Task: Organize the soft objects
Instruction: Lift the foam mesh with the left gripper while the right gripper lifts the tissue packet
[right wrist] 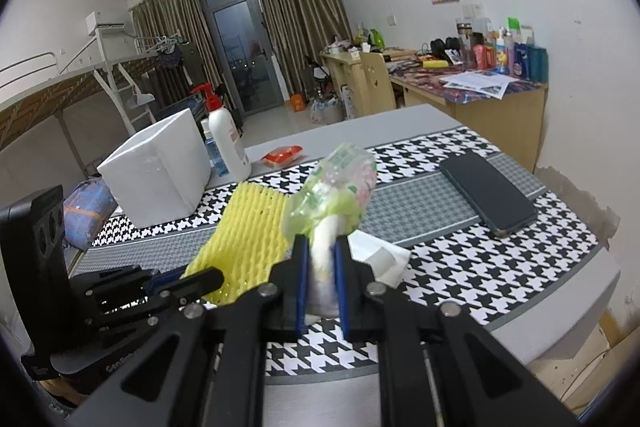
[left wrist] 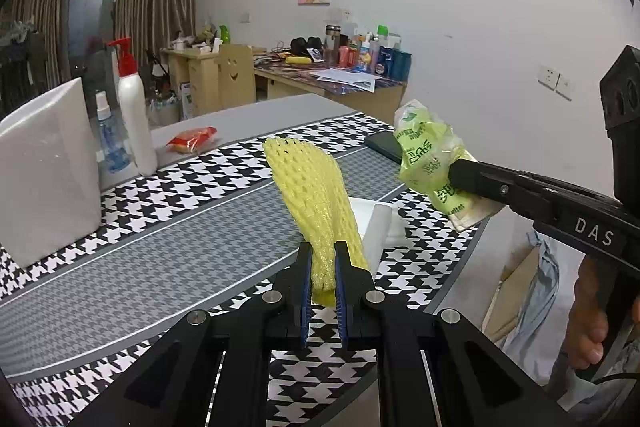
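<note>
We work over a desk (left wrist: 140,251) under a houndstooth cloth (right wrist: 500,267), in a room with curtains and a bunk bed. A white foam box (right wrist: 160,171), a spray bottle (right wrist: 228,143) and a phone (right wrist: 488,195) stand on it. Our left hand-held gripper (left wrist: 323,267) is clamped on a yellow foam net (left wrist: 312,195) (raised off the cloth). Our right hand-held gripper (right wrist: 322,263) pinches a green tissue pack (right wrist: 340,187), aloft beside it.

Layout around the two grippers above the table

Left gripper (left wrist: 323,259) pinches the foam net (left wrist: 312,195); to its right the right gripper (right wrist: 322,259) pinches the tissue pack (right wrist: 336,195). Ahead-left on the table (left wrist: 168,227): foam box (left wrist: 48,171), spray bottle (left wrist: 134,119). Ahead-right: phone (right wrist: 488,193).
</note>
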The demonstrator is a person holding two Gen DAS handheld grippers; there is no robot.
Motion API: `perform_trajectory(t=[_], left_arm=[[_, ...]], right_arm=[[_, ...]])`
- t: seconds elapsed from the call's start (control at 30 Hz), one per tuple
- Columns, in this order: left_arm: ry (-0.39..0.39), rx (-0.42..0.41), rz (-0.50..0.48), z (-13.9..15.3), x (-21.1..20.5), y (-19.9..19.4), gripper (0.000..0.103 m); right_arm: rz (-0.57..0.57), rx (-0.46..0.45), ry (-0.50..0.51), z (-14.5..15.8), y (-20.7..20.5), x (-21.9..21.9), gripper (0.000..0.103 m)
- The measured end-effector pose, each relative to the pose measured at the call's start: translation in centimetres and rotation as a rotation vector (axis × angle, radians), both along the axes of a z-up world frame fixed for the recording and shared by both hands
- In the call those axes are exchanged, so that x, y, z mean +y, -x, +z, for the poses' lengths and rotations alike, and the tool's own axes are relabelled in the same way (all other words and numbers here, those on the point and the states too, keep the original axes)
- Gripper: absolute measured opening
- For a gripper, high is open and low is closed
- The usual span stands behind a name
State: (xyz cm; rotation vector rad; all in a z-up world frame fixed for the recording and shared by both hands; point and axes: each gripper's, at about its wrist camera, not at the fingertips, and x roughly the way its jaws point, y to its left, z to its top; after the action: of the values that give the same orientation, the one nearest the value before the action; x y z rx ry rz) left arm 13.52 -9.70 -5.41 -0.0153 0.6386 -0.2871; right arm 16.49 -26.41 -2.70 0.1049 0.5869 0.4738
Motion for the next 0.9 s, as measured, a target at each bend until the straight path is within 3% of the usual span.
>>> perform_trajectory(t=[0.9], left_arm=[[-0.041, -0.092, 0.051, 2.7, 2.3, 1.3, 0.011]], right_arm=[[0.012, -0.083, 0.009, 2.1, 1.9, 2.3, 0.016]])
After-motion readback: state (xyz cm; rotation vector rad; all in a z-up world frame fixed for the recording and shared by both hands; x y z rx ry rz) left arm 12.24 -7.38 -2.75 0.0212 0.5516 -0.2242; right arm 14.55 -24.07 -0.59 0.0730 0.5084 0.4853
